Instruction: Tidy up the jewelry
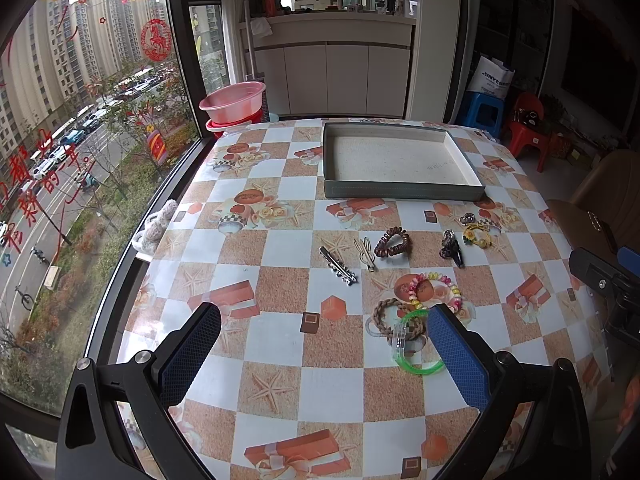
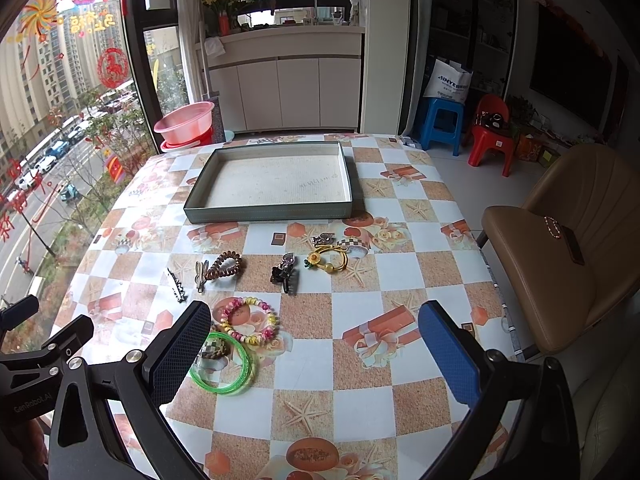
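Left wrist view: my left gripper [image 1: 324, 332] hovers above the checkered table [image 1: 280, 292] with its fingers spread wide, gripping nothing. The shallow grey tray [image 1: 404, 191] is the reference; it holds no items. On the near side of the tray lie a silver clip [image 1: 338, 266], a pale hairpin [image 1: 367, 255], a brown spiral tie [image 1: 393, 243], a dark claw clip [image 1: 453, 248] and a yellow flower tie [image 1: 477, 234]. Nearer to me are a beaded bracelet [image 1: 436, 290], a braided brown tie [image 1: 386, 316] and a green bangle [image 1: 418, 346], the last just beside my right-hand finger pad. Right wrist view: my right gripper [image 2: 314, 330] is likewise parted and empty. The same tray [image 2: 268, 213] sits ahead, the green bangle [image 2: 224, 364] touching my left-hand pad's edge in the frame; a brown chair [image 2: 568, 264] stands right of the tray.
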`<state>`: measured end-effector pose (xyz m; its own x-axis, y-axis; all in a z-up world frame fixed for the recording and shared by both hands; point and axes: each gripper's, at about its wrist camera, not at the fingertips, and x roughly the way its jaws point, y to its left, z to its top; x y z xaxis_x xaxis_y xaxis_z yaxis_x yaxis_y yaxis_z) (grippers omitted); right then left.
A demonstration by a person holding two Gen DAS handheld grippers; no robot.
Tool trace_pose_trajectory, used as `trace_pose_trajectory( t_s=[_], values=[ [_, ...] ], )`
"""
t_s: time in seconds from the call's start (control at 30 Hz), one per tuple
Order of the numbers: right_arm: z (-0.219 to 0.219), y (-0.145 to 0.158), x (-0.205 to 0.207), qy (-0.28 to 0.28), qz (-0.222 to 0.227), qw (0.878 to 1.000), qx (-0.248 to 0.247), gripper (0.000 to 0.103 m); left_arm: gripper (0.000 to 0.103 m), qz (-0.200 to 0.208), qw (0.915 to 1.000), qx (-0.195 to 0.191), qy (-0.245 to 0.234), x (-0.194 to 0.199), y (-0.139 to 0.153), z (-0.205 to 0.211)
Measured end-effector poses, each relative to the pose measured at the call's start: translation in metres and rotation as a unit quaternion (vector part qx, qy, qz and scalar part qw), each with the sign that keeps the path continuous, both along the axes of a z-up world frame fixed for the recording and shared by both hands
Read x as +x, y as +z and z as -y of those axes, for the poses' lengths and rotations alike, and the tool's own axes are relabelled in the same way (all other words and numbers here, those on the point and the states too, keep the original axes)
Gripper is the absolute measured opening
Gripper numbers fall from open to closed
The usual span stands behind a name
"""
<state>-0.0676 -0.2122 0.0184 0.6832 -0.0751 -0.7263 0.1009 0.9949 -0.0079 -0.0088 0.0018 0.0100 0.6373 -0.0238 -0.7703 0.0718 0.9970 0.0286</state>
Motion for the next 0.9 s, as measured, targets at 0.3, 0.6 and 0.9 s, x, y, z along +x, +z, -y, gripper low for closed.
trace_pose_trajectory(
  t_s=[0.3, 0.6, 0.9],
  values=[
    [-0.0003, 0.0001, 0.0, 0.0, 0.0, 1.0, 0.0, 0.103, 0.103, 0.0, 1.0, 0.0, 0.0, 0.0001, 0.0, -0.0001],
    [-0.0005, -0.0003, 0.0002, 0.0, -0.002, 1.0, 0.0, 0.103, 0.103, -0.002, 1.0, -0.001, 0.001, -0.0017, -0.001, -0.0016],
    [-0.001, -0.0012, 0.0001, 0.0, -0.003, 1.0, 0.0, 0.103, 0.103, -0.006, 1.0, -0.001, 0.0, -0.0018, -0.0037, -0.0048]
  ],
)
